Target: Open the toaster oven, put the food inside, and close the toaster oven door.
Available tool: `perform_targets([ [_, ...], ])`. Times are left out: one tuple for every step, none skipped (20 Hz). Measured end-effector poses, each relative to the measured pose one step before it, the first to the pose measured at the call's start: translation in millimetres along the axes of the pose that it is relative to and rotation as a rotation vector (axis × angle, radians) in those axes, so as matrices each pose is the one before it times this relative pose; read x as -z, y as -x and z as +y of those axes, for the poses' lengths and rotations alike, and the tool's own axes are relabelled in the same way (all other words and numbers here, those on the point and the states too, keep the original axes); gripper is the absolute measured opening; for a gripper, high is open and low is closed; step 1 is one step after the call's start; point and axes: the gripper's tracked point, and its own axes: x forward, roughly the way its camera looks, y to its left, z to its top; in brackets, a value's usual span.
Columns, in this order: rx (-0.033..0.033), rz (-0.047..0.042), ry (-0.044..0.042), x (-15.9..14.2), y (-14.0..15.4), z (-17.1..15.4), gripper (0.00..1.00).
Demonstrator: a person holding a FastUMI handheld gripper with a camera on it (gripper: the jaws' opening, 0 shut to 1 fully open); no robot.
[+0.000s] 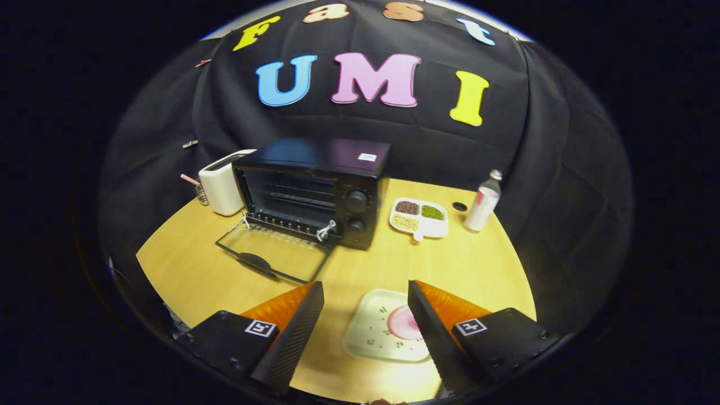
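A black toaster oven (315,188) stands at the back of the wooden table, beyond my fingers. Its glass door (270,256) is folded down flat onto the table, and the wire rack shows inside. A pale square plate (371,332) lies between my fingertips, closer to the right one. On it sits a pink round piece of food (402,322), partly hidden behind my right finger (430,332). My gripper (365,298) hangs above the plate, open, with nothing between the fingers.
A white toaster (222,183) stands left of the oven. To the oven's right lie a white divided dish (421,217) of beans and grains and a clear bottle (484,203). The table's front edge (169,292) curves close to my left finger.
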Motion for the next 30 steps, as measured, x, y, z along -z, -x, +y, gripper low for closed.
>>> perform_targets([
  [0.00757,0.02951,-0.03834,9.41,0.21,-15.16,0.99],
  [0.00734,0.02690,-0.04109,9.39,-0.98,-14.89,0.99],
  [0.00610,0.02411,-0.03716,8.46,-3.14,-13.65,0.99],
  [0.00830,0.02190,-0.03041,7.52,-3.91,-13.47,0.99],
  [-0.00402,0.02445,-0.02879,8.74,-4.54,-8.60,0.98],
  [-0.00596,0.03147,-0.02317,10.40,-6.28,-6.36,0.99],
  [-0.01328,0.02623,-0.01648,9.22,-3.83,-4.34,1.00],
  [-0.01067,0.02269,-0.01056,7.84,-5.78,-4.44,1.00],
  [-0.00710,0.02146,-0.00584,7.69,-6.04,-5.19,1.00],
  [-0.00101,0.02164,-0.00271,7.84,-4.28,-4.81,1.00],
  [-0.00228,0.02162,-0.00675,6.57,-6.74,-3.49,1.00],
  [-0.00180,0.01495,-0.00833,4.39,-3.84,-2.94,1.00],
  [0.00335,0.01054,-0.00248,3.52,-5.35,-4.43,1.00],
  [-0.00335,0.00925,0.00075,2.27,-4.42,-1.03,1.00],
  [0.00170,0.00769,0.00630,1.45,-2.50,-1.60,0.98],
  [0.00131,0.01055,0.00503,1.73,-4.70,-0.93,0.98],
  [0.00121,0.00979,0.00409,1.23,-3.78,-0.29,0.97],
  [-0.00016,0.01307,-0.00096,0.86,-4.48,0.45,0.96],
  [-0.00751,0.01404,-0.00669,1.91,-1.46,3.15,0.91],
  [-0.00470,0.01244,-0.00883,1.01,-3.40,1.06,0.88],
  [0.00878,0.01111,-0.00503,2.76,-1.84,-1.45,0.82],
  [0.00882,0.01677,-0.00453,3.07,-2.20,-3.10,0.78],
  [0.00337,-0.01219,-0.00937,-3.26,-0.71,-2.80,0.66],
  [0.00517,0.01284,-0.00966,1.82,0.63,-2.39,0.62],
  [0.00908,-0.00666,-0.01008,-0.94,-0.43,-2.27,0.55],
  [0.01311,0.00886,-0.01249,0.44,-0.80,-3.24,0.52],
  [0.01144,-0.00078,-0.01750,-1.29,0.06,-3.80,0.44],
  [0.01111,0.00661,-0.01072,0.28,-0.93,-3.26,0.36],
  [0.00341,0.00186,-0.00790,-0.32,0.66,-1.80,0.25],
  [0.00717,0.00254,-0.00418,0.15,-0.07,-2.78,0.21],
])
